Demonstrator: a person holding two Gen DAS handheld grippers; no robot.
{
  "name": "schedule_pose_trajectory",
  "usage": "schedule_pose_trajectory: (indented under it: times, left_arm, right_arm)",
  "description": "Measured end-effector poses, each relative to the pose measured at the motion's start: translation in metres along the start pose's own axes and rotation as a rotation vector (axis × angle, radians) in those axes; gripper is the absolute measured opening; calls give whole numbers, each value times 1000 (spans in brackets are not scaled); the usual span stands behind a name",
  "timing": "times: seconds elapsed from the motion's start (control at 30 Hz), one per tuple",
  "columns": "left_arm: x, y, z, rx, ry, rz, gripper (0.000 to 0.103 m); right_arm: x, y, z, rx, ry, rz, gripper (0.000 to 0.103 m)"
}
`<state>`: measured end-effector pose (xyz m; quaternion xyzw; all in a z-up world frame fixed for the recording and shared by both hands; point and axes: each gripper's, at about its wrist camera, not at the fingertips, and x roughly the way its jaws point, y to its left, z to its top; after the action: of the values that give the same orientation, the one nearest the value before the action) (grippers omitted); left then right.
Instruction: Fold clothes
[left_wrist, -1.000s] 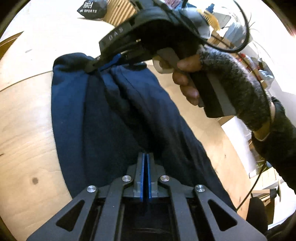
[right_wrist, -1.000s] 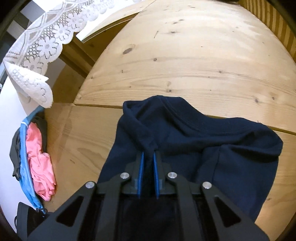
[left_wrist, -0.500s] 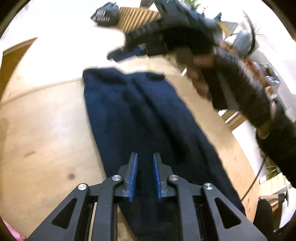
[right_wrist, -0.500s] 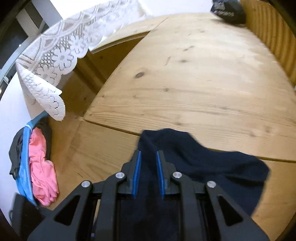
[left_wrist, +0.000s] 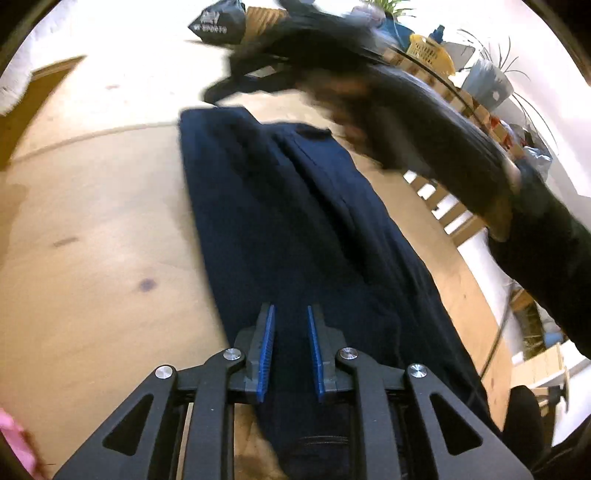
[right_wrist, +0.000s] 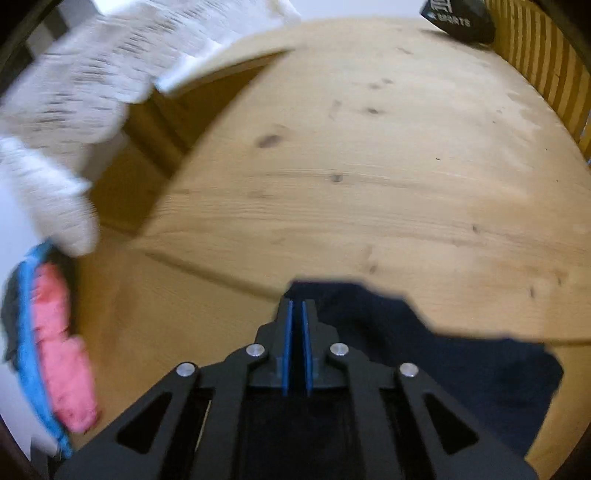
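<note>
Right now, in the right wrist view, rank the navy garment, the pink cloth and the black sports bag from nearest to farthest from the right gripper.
1. Navy garment: directly at the right gripper, spreading right across the wooden table.
2. Pink cloth: far left, off the table edge, beside a blue band.
3. Black sports bag: top right, at the table's far end.

A second ago the left claw (left_wrist: 290, 347) was clamped on the navy garment (left_wrist: 295, 229); now its pads stand apart, lifted clear of the cloth; the right claw (right_wrist: 296, 347), then pinching a fold, is raised and nearly closed with nothing visibly between its pads; the garment lies flatter and longer on the worktop (left_wrist: 92, 221).
</note>
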<state>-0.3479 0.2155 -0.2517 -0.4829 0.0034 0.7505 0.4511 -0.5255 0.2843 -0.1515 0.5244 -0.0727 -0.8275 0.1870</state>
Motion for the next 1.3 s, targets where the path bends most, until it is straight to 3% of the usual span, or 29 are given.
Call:
schedule_pose_trajectory:
  times: [0.17, 0.23, 0.27, 0.37, 0.47, 0.6, 0.7, 0.83, 0.97, 1.1, 1.23, 1.3]
  left_arm:
    - [-9, -3, -1, -8, 2, -8, 16]
    - [-11, -10, -2, -11, 20, -9, 16]
    - [-18, -15, -4, -9, 22, -13, 16]
    - [-57, -34, -18, 16, 9, -24, 16]
    - [-101, -49, -46, 7, 7, -48, 16]
    - [-148, -64, -93, -48, 26, -53, 16]
    - [-183, -75, -131, -99, 24, -38, 16]
    - [-220, -83, -186, -192, 37, -13, 16]
    - [-216, -103, -237, -223, 74, -26, 16]
    - [-197, -130, -276, -215, 113, -50, 16]
    - [-161, -165, -297, -117, 167, -53, 16]
    - [-144, -179, -302, -89, 188, -63, 16]
  right_arm:
    - [-21, 34, -84, -79, 146, 121, 7]
    - [-15, 43, -110, -140, 196, 76, 7]
    - [-11, 47, -122, -176, 217, 41, 1]
    - [-30, 38, -128, -140, 192, -72, 8]
    - [-72, 42, -142, -93, 120, 10, 8]
    - [-89, 81, -194, -109, 162, 158, 13]
    - [-83, 97, -236, -106, 233, 155, 13]
    - [-120, 82, -275, -1, 183, 64, 12]
    - [-180, 70, -325, 115, 107, 6, 19]
    - [-252, 78, -422, 168, 77, -93, 26]
    - [-279, 91, -511, 252, 92, -93, 26]
    - [-279, 82, -536, 282, 92, -92, 26]
